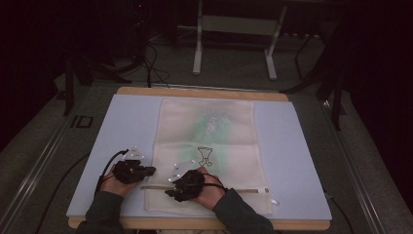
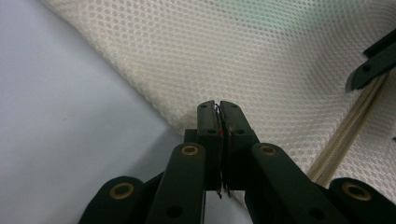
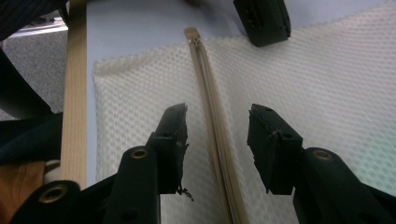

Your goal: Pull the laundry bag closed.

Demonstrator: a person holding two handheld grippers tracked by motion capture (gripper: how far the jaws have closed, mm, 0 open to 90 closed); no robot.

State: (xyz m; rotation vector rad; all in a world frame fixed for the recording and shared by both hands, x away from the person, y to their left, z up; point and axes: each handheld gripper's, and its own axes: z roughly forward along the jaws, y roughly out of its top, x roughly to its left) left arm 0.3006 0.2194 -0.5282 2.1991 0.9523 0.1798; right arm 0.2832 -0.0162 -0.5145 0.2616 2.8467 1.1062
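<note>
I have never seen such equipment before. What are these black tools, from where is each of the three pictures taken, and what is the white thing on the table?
There is no robot here. A person holds a black two-jaw tool in each hand: the left gripper and the right gripper.

The high view looks down from above the person's side. The other two pictures come from small cameras riding on each tool, looking along its jaws.

On the pale blue table top lies a flat cream-white mesh bag with a green item faintly showing inside and a beige zipper running across its near end.

The left gripper's jaws are shut at the bag's edge; whether they pinch the mesh is hard to tell. The right gripper's jaws are open, one on each side of the zipper, holding nothing.
</note>
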